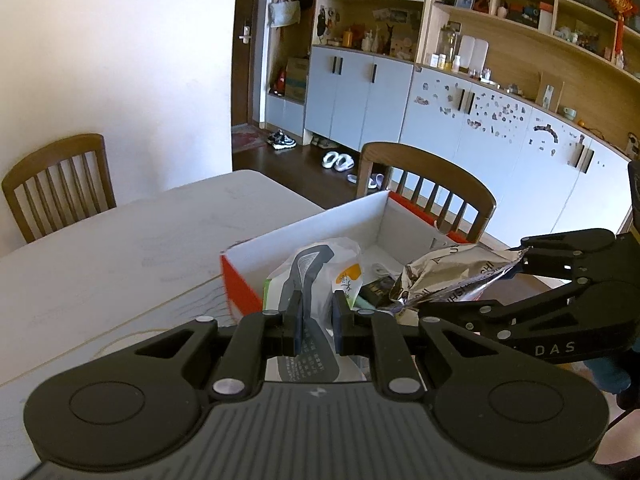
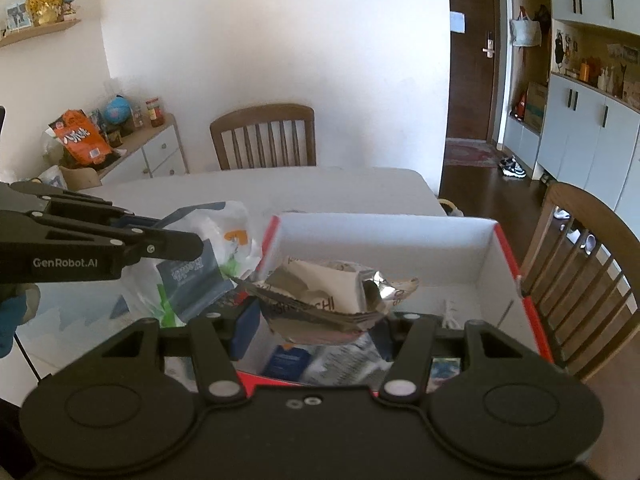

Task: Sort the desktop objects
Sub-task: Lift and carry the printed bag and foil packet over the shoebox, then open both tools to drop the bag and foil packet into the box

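An open cardboard box [image 1: 320, 224] with white inside and red-orange outside stands on the white table [image 1: 120, 248]; it also shows in the right wrist view [image 2: 400, 240]. My left gripper [image 1: 316, 320] is shut on a white plastic packet with grey, green and orange print [image 1: 316, 272], held over the box's near corner; the packet shows in the right wrist view [image 2: 200, 268]. My right gripper [image 2: 316, 320] is shut on a crumpled silver foil wrapper [image 2: 332, 292] above the box; the wrapper shows in the left wrist view [image 1: 452, 272]. Small packets and a white cable lie in the box.
Wooden chairs stand at the table's far side [image 2: 264, 136] and right side [image 1: 428, 184]. A side cabinet [image 2: 156, 152] with snacks and a globe stands far left. Cupboards and shelves [image 1: 480, 112] line the back wall. Shoes lie on the dark floor [image 1: 336, 160].
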Available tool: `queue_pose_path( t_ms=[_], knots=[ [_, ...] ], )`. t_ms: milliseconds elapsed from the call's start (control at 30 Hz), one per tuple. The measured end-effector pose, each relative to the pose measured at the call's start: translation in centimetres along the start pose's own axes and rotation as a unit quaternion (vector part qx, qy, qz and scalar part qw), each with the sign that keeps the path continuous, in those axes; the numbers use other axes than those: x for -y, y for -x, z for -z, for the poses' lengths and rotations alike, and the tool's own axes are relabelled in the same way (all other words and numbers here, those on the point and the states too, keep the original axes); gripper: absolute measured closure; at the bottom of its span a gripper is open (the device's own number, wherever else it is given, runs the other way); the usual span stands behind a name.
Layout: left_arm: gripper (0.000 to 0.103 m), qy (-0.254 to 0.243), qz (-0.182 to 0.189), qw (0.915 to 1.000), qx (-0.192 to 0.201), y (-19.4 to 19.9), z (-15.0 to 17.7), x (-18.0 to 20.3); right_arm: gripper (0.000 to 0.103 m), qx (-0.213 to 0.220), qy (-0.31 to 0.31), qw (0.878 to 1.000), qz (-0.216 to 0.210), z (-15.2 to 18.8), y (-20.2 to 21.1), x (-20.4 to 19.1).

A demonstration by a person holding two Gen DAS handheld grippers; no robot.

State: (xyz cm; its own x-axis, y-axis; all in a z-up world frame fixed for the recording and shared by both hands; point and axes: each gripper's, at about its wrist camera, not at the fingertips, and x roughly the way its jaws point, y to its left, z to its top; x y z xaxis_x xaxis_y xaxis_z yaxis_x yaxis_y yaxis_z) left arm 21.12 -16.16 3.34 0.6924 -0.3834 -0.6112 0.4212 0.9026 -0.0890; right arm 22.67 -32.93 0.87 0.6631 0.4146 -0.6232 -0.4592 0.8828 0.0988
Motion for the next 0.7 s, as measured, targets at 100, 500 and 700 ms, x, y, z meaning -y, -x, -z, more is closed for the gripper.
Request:
queue_pose_path(
  t_ms=[100,500,700],
  knots=[
    [0.09,-0.001,-0.002,1.0,-0.007,-1.4,-0.3,0.8,0.046,-0.01,-0.002,1.0,-0.002,0.1,-0.5,1.2],
    [0.09,-0.031,-0.015,0.999,-0.028,-7.5,-2.4,3.1,0.046,-0.037,-0.014,0.999,-0.017,0.8,-2.2,5.1],
    [0.09,-0.047,-0.021,0.9976,-0.047,-11.1,-2.5,3.4,0.046,-0.059,-0.018,0.998,-0.021,1.4,-3.5,6.0]
  ],
)
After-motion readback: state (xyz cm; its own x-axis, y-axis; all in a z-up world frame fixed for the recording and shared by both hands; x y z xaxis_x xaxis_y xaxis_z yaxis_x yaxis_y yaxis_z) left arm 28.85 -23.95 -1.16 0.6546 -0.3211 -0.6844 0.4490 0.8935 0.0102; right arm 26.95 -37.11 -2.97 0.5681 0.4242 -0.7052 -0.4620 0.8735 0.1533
